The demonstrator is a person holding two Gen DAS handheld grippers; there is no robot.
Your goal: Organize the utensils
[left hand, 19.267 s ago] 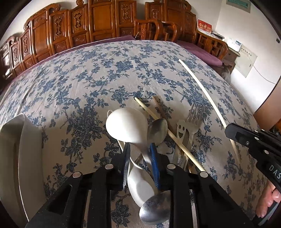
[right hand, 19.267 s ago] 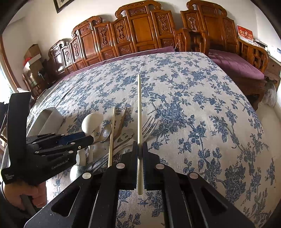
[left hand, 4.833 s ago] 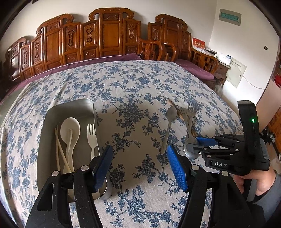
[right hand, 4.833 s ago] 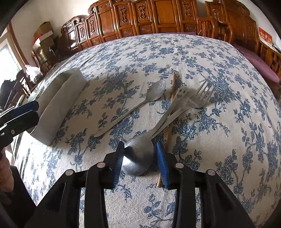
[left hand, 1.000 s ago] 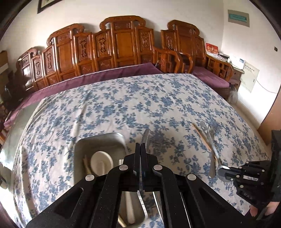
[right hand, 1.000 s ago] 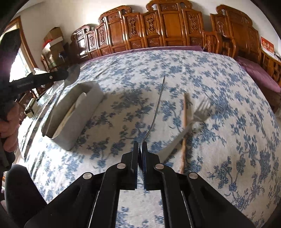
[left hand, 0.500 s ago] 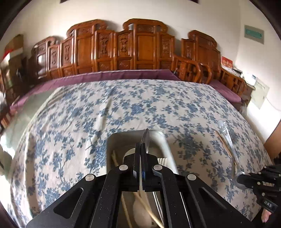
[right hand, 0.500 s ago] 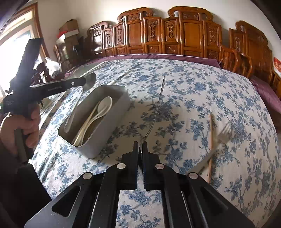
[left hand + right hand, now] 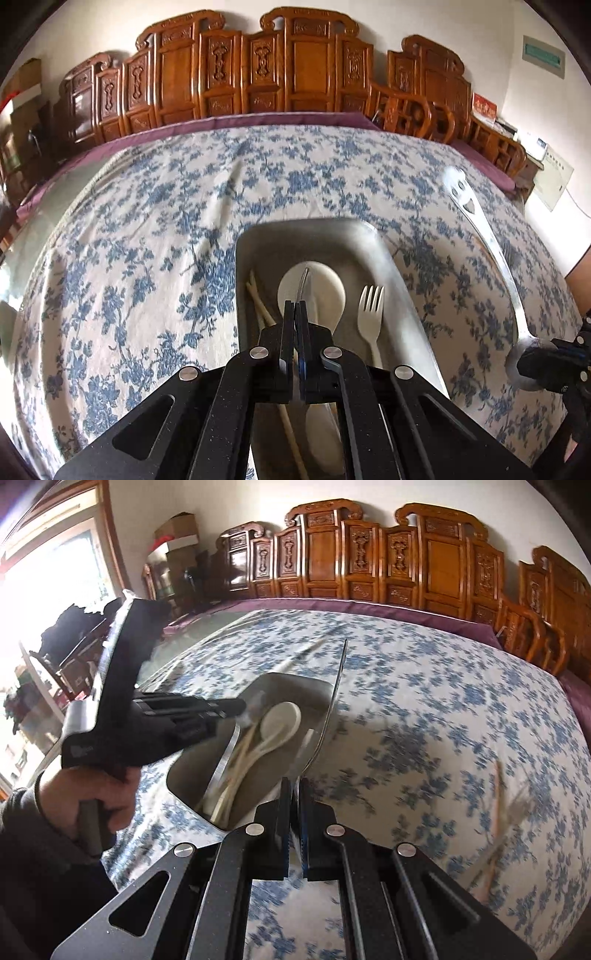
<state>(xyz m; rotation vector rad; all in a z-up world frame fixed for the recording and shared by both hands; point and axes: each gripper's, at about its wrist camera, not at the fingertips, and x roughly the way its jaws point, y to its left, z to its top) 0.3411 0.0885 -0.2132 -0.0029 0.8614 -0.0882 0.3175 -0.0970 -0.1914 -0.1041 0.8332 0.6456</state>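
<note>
Left gripper [image 9: 295, 306] closed tight on a steel spoon [image 9: 302, 282], seen edge-on over the metal tray [image 9: 402, 266]; a second ago held above bare cloth short of the tray, now lowered directly over its contents. Right gripper [image 9: 294, 794] likewise clamped shut on a second steel spoon with a smiley cut-out in its handle [image 9: 476, 229], gripped at the bowl, handle reaching up and forward; brought across from the open tablecloth [image 9: 147, 229] to the tray's right-hand rim within the last second. Already in the tray: white ladle spoon [image 9: 317, 284], white fork [image 9: 371, 310] and pale chopsticks [image 9: 258, 302], lying lengthwise. Outstanding on the cloth, well to the right in the right wrist view and blurred: one chopstick [image 9: 498, 794] and what appears to be a metal fork [image 9: 517, 805]. Left hand [image 9: 85, 794] seen gripping its tool handle. Judged status: both carries near their end, release of the left spoon next, right spoon to follow; two items then left to fetch. Risk noted: both tools crowded over one narrow tray, so staggered release advisable to avoid a clash or a spoon landing across the rim.
</note>
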